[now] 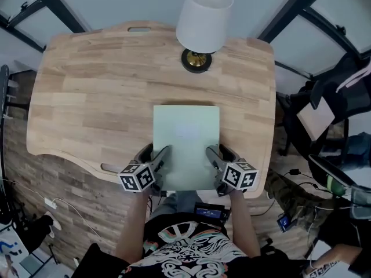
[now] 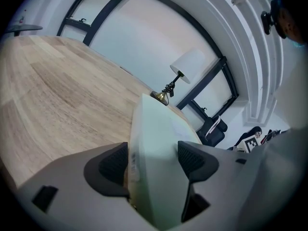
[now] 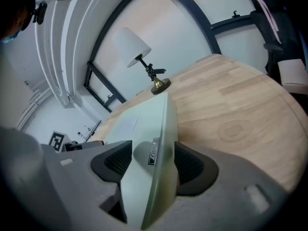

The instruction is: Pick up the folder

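Left gripper [image 1: 161, 155] and right gripper [image 1: 213, 154] both gape open astride the green folder's [image 1: 186, 138] near side edges, so we'd lift it level off the desk [image 1: 87, 97].

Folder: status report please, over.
Left gripper open, right gripper open, each astride a folder edge. Folder lying on table. Lamp beyond, apart.

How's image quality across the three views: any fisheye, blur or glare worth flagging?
Head view: evenly lit, no glare on the folder. Left gripper view: strong fisheye, dark corners, folder soft up close. Right gripper view: same bending, lamp crisp.
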Demonstrator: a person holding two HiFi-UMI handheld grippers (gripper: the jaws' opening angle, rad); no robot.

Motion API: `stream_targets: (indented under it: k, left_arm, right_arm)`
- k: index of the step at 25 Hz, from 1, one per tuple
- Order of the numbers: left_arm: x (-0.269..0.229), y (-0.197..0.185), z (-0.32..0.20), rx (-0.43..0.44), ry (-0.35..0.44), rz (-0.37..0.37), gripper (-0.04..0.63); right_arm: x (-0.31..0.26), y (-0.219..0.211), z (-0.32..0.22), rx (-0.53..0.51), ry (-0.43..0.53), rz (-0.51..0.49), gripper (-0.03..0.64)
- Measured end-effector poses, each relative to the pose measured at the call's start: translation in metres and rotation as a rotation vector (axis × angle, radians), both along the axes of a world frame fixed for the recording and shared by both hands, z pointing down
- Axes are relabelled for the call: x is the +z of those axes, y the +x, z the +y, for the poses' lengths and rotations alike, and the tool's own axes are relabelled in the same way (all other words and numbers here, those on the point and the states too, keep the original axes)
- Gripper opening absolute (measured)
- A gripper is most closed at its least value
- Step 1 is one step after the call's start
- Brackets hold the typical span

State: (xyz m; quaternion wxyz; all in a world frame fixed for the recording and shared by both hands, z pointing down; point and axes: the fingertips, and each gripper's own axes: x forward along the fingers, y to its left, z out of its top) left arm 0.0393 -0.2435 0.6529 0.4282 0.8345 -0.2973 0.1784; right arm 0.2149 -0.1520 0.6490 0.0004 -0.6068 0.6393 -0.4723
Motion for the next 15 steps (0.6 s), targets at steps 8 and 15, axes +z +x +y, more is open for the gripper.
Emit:
stream_targets:
  k: [8, 15]
  left_arm:
    - [0.010, 0.002, 0.001, 0.042, -0.022, -0.036, 0.305]
    - [0.013, 0.003, -0.001, 0.035, -0.043, -0.027, 0.305]
  right_arm:
    - [0.008, -0.004, -0.002, -0.005, -0.035, 0.019, 0.256]
    - [0.009, -0.004, -0.005, -0.039, -0.077, 0.024, 0.256]
